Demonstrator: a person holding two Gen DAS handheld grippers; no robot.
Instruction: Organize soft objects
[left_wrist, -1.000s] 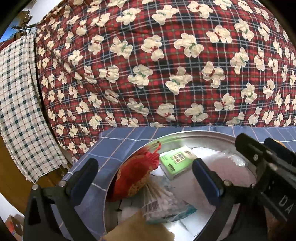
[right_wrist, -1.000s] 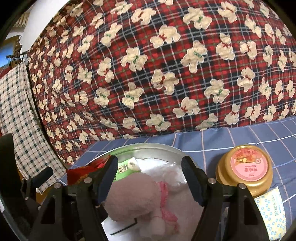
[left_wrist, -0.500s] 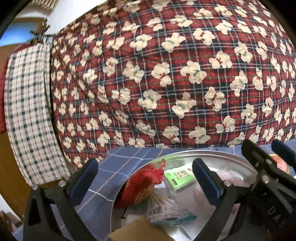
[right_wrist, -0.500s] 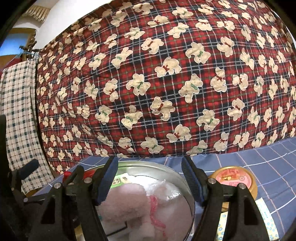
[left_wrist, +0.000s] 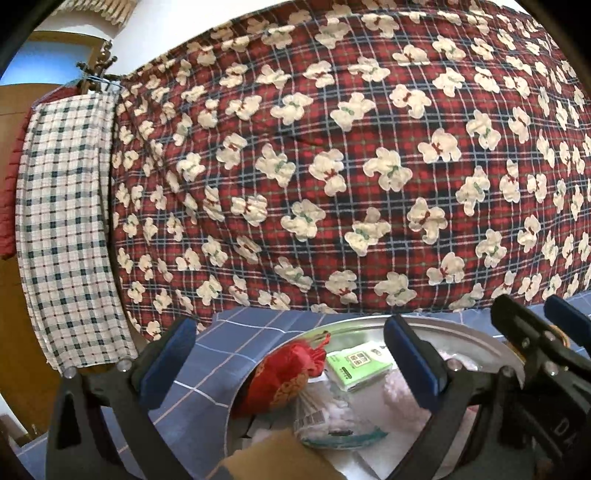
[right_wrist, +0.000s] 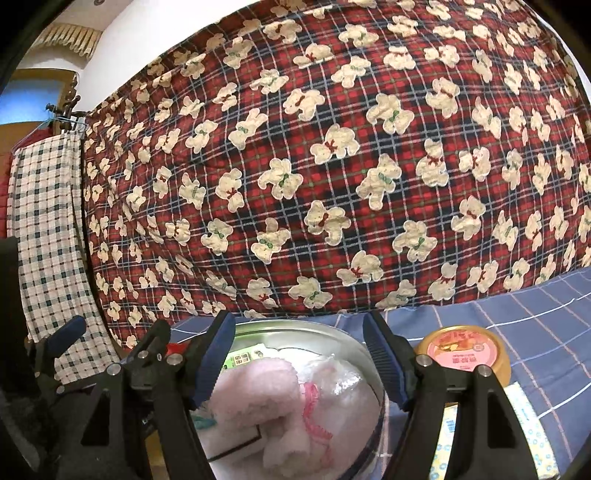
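Grippers: left gripper (left_wrist: 291, 363) and right gripper (right_wrist: 299, 356) both gape empty above basin (right_wrist: 334, 328). Take pink plush (right_wrist: 266, 402) mid-body, squeeze gently, avoid plastic bag (right_wrist: 343, 384).

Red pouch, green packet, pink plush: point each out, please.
red pouch (left_wrist: 284, 382), left wrist view, middle of its body
green packet (left_wrist: 358, 365), left wrist view, printed top face
pink plush (right_wrist: 258, 402), right wrist view, fluffy body

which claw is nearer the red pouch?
Left. The left claw opens right around the red pouch; the right claw sits over the pink towel, farther right.
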